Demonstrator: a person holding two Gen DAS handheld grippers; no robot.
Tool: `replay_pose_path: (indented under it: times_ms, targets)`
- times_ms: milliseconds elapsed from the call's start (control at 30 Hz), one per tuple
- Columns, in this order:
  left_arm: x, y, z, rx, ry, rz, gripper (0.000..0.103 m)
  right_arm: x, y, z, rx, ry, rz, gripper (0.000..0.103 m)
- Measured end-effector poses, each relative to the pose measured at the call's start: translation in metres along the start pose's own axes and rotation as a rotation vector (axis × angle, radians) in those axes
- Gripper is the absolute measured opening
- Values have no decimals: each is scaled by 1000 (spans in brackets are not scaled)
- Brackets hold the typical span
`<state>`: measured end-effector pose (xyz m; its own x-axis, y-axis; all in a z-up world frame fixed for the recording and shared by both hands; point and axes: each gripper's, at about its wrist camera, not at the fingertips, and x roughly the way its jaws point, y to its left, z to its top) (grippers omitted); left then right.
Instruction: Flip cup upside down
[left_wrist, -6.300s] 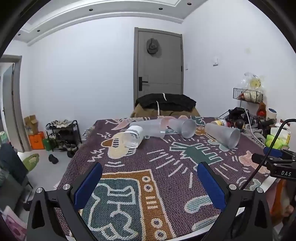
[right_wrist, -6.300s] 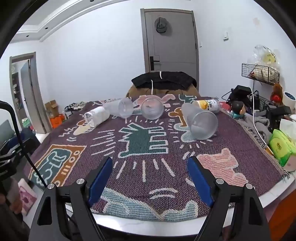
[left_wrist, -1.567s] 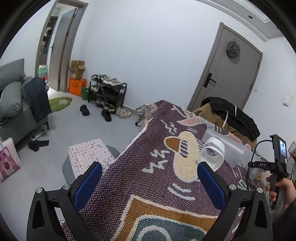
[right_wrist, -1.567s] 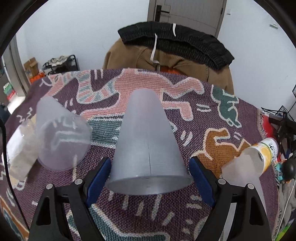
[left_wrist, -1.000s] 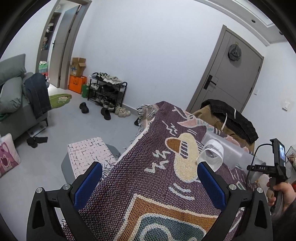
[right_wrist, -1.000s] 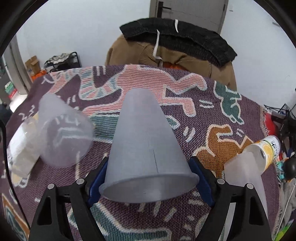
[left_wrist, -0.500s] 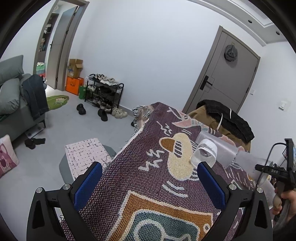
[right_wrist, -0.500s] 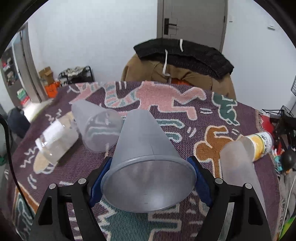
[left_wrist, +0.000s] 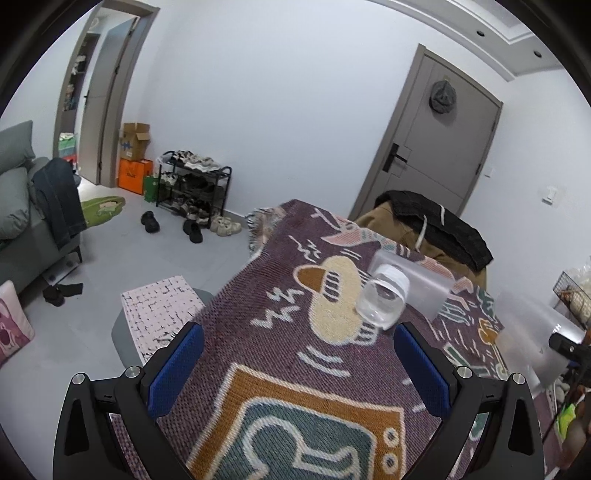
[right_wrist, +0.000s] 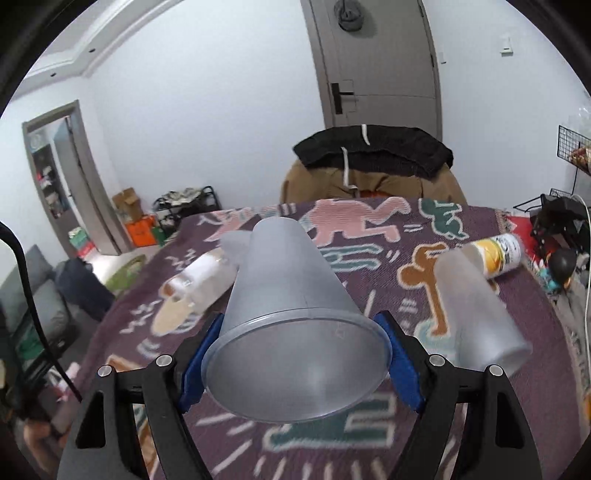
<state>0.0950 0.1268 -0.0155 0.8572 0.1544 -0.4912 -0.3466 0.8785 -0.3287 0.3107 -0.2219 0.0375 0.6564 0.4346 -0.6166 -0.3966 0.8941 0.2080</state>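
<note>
A purple woven blanket with cartoon figures (right_wrist: 461, 424) is covering the table. Above it, the right gripper (right_wrist: 295, 354) is clamping a frosted grey tapered plastic cup (right_wrist: 291, 314), its mouth tilting toward the camera. The left gripper (left_wrist: 297, 363) is hovering spread wide, grasping nothing, near 1 small clear toppled jar (left_wrist: 382, 301).

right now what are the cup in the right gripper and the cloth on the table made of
The cup held by the right gripper looks like thin frosted translucent plastic: greyish, matte, with a faint vertical mould seam and a thin rolled rim; the cloth pattern shows dimly through its mouth. The cloth looks like a woven textile, perhaps cotton: coarse visible weave, coloured cartoon figures on purple, no sheen, fringe at one edge.
</note>
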Motion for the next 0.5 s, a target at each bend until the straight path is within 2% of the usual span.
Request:
replay_pose_path:
  times_ms: [167,500]
  targets:
    - [-6,-8,-8,28,22,-19,103,-12,11,-31,-7,15,38,81]
    - [-14,-18,-26,92,67,-11,103,-6,30,-89,-50,66,33,83]
